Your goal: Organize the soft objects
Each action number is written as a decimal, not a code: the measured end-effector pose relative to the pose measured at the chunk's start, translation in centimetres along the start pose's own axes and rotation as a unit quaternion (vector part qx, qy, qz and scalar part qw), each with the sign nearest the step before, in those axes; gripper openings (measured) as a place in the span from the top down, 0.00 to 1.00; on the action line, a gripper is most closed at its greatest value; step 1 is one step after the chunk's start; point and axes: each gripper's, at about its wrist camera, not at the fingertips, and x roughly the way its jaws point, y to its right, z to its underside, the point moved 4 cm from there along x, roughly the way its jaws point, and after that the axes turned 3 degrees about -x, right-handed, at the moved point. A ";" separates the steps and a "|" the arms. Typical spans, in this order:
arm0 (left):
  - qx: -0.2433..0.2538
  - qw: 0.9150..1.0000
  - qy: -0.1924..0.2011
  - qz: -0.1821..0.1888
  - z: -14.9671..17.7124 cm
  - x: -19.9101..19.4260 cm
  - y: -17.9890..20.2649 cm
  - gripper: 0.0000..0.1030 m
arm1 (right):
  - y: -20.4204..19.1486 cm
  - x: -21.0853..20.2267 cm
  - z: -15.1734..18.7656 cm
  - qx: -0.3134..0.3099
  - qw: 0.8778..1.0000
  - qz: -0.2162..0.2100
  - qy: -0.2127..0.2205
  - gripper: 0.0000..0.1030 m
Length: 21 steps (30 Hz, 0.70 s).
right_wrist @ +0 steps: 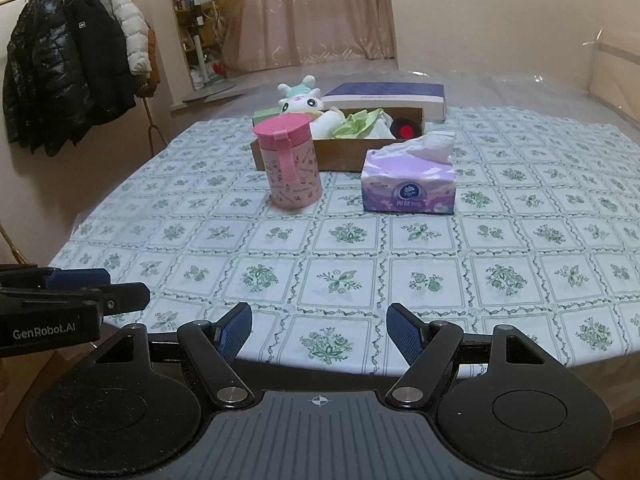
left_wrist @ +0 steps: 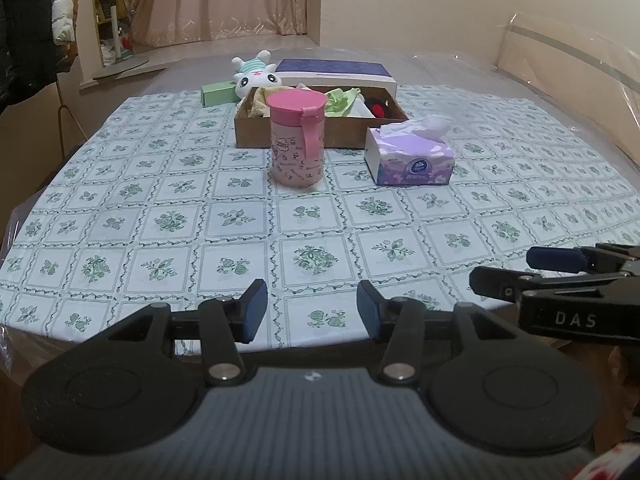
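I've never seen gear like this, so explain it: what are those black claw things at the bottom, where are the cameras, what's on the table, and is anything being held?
They are two hand-held grippers, each with a camera looking along its fingers. One picture is from the left gripper, the other from the right gripper. Both are open and empty, near the table's front edge. On the flowered tablecloth stand a pink cup and a purple tissue pack. Behind them a cardboard tray holds cloths, with a plush toy at its far left corner.
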 end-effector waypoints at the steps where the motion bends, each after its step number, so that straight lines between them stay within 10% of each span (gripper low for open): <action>1: 0.000 1.000 0.000 0.000 0.0 0.0 0.0 0.55 | 0.0 0.0 0.0 0.001 1.000 0.000 0.000 0.28; 21: 0.005 1.000 0.002 0.003 0.0 -0.2 0.5 0.51 | 0.1 0.1 0.1 0.006 1.000 -0.001 -0.001 0.28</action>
